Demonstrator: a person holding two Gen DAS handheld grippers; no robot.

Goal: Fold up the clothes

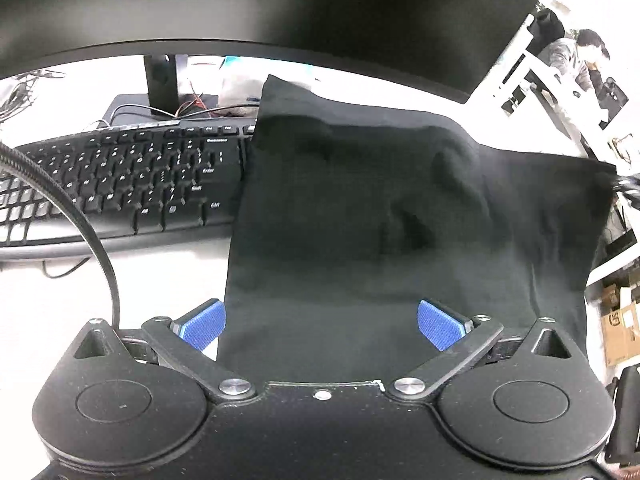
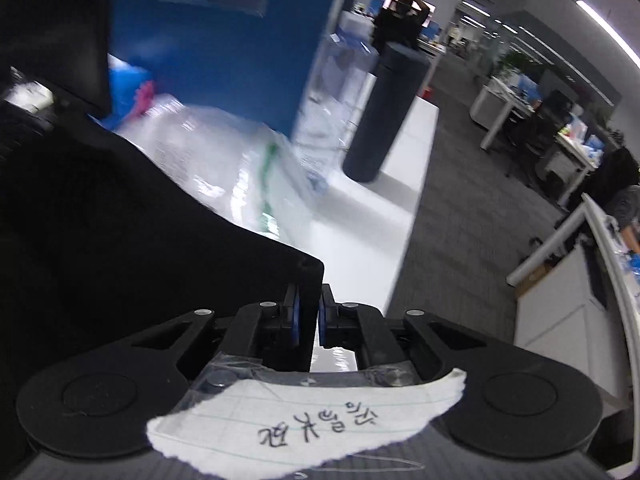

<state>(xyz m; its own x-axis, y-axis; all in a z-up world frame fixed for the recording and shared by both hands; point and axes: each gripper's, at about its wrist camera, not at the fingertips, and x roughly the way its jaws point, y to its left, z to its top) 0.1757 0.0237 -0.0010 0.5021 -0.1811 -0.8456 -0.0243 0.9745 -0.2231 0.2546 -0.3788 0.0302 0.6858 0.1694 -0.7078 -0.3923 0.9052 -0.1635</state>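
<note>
Garment (image 1: 360, 208) black, draped over keyboard (image 1: 132, 176); left gripper (image 1: 322, 326) spread wide; right gripper (image 2: 308, 316) pinching its corner.

1. My right gripper (image 2: 308, 314) has its blue-padded fingers (image 2: 295, 316) drawn close together, pinching the corner of the black garment (image 2: 132, 232).
2. The garment spreads away to the left and fills the lower left of the view.
3. A torn paper note (image 2: 304, 424) with handwriting is taped on the gripper body.
4. Beyond the cloth lies clear crinkled plastic packaging (image 2: 240, 160) on the white desk (image 2: 360, 232); it is blurred.
5. A tall dark cylindrical bottle (image 2: 384, 116) stands upright near the desk's far edge, beside a blue partition (image 2: 224, 40).
6. Grey carpet (image 2: 460, 208) and other office desks lie to the right.
</note>
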